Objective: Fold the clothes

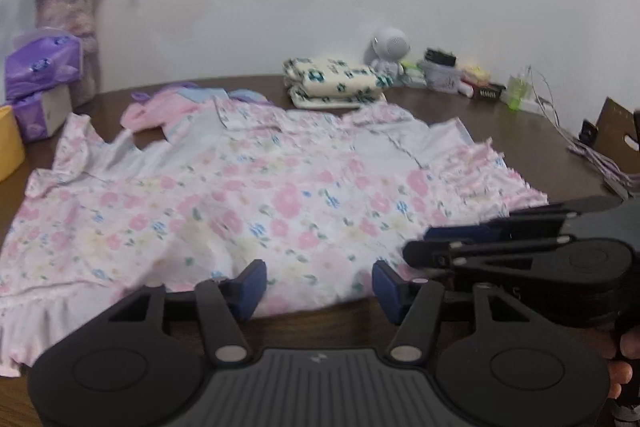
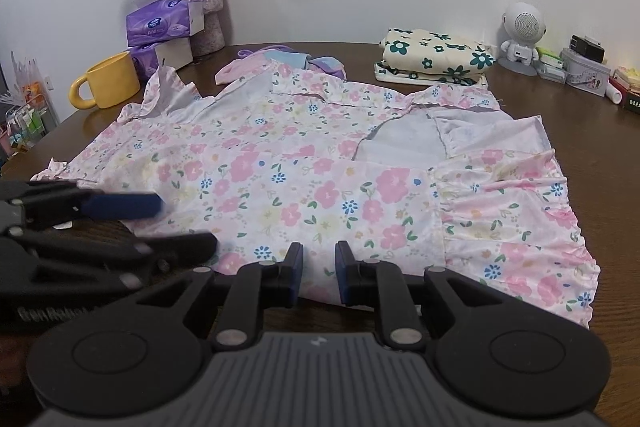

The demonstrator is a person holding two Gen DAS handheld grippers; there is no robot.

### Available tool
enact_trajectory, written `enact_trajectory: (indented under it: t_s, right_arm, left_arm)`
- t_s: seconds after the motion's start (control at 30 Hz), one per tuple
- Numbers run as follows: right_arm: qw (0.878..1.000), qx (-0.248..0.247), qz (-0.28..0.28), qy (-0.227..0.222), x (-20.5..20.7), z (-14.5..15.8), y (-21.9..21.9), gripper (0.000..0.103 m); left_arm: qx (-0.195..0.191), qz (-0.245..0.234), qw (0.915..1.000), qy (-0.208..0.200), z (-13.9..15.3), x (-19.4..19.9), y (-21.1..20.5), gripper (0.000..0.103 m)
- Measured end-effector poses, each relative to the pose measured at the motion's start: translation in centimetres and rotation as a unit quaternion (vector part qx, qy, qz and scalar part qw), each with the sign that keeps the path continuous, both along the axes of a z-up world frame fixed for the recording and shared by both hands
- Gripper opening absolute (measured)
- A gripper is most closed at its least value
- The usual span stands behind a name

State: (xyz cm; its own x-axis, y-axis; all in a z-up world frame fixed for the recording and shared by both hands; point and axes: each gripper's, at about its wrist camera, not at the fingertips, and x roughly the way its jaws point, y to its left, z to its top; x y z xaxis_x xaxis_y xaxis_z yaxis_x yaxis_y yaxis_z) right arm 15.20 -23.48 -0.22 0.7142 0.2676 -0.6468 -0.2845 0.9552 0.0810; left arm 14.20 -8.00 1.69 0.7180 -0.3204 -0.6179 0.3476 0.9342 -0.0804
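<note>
The flowery dress [image 2: 304,171] is lying spread out over the middle of the brown table [image 2: 592,131], with its near hem at the table's near edge. The left gripper [image 1: 318,287] is hovering with its fingers apart, holding nothing. The right gripper [image 2: 318,273] is waiting with its fingers almost together, and no cloth is pinched yet. The two grippers are sitting very close, so they might bump. The thin cloth might slip or bunch up, making a crooked fold.

Left claw [image 1: 318,285] jaws apart; right claw [image 2: 319,273] jaws narrow, gap visible.
</note>
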Motion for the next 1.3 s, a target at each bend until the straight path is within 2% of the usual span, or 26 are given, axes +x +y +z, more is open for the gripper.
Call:
enact_trajectory:
  t_s: [0.47,0.53,1.0,1.2,1.3]
  right_arm:
    - [1.000,-0.008,0.000,-0.008,-0.3,-0.1,0.1,0.017]
    - [1.000,-0.008,0.000,-0.009,-0.3,-0.1,0.1,0.017]
    - [1.000,-0.009,-0.001,-0.009,-0.3,-0.1,0.1,0.017]
    - [1.000,-0.010,-0.001,-0.010,-0.4,-0.1,0.2,0.017]
    - [1.000,-0.013,0.000,-0.011,-0.4,-0.1,0.2,0.017]
  left_arm:
    - [0.035,0.030,0.9989,-0.008,-0.6,-0.1,1.2,0.054]
    - [0.031,0.031,0.9990,-0.007,-0.5,-0.1,1.7,0.051]
    - [0.024,0.075,0.9969,-0.004,-0.4,0.0,5.5,0.051]
    - [0.032,0.074,0.9967,-0.009,-0.5,-0.1,5.3,0.051]
    - [0.020,0.075,0.9970,-0.003,-0.3,-0.1,5.5,0.050]
